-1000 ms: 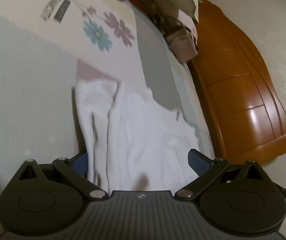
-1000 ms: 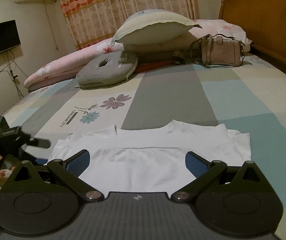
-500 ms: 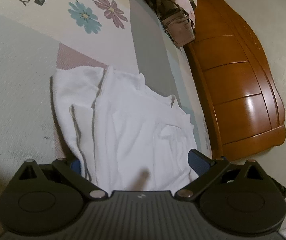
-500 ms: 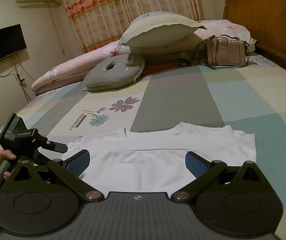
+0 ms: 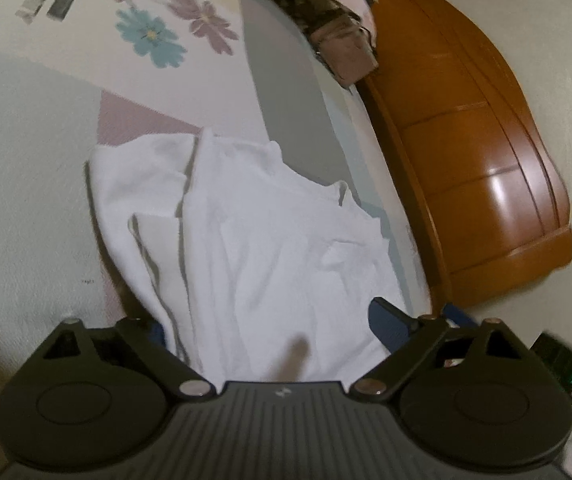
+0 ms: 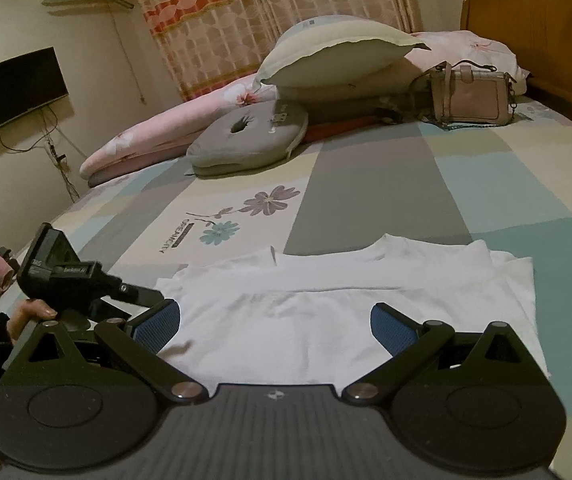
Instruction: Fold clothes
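A white T-shirt lies partly folded on the patchwork bed sheet, near the bed's front edge. The right tongs are spread wide, low over its hem; the left tongs are also spread at its left side, though cloth seems to hide one pad. A pink handbag stands near the pillows.

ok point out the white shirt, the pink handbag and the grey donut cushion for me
white shirt (image 6: 326, 320), right wrist view, on the flat folded middle
pink handbag (image 6: 472, 98), right wrist view, on its front panel
grey donut cushion (image 6: 262, 140), right wrist view, on its top beside the hole
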A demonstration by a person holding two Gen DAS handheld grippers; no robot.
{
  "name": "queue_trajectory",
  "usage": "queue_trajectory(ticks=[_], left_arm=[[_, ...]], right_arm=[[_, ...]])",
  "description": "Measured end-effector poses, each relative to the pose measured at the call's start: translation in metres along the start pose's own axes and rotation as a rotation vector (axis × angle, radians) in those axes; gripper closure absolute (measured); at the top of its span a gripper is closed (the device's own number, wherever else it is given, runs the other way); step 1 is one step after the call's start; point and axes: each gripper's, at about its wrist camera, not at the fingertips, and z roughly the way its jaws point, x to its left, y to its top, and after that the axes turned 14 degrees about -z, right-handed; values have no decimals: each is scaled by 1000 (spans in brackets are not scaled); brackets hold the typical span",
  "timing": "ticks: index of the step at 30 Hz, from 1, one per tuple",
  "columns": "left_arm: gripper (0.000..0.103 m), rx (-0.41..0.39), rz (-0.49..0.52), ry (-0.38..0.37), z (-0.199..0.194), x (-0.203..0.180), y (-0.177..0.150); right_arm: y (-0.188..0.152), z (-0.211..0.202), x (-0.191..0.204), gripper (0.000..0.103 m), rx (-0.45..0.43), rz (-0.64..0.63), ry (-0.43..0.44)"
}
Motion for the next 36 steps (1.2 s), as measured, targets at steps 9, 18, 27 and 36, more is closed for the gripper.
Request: queue_trajectory(ticks=[9, 18, 27, 36], left_arm=[[30, 65, 1, -31, -2, 4, -5], [85, 4, -112, 56, 6, 20, 7], [85, -60, 37, 195, 5, -11, -10], [85, -84, 65, 224, 2, -14, -19]], right_arm=[[-2, -1, -5, 0, -1, 26, 15], [0, 18, -5, 0, 15, 50, 81], [3, 74, -13, 0, 65, 166, 138], [1, 126, 2, 0, 88, 207, 133]])
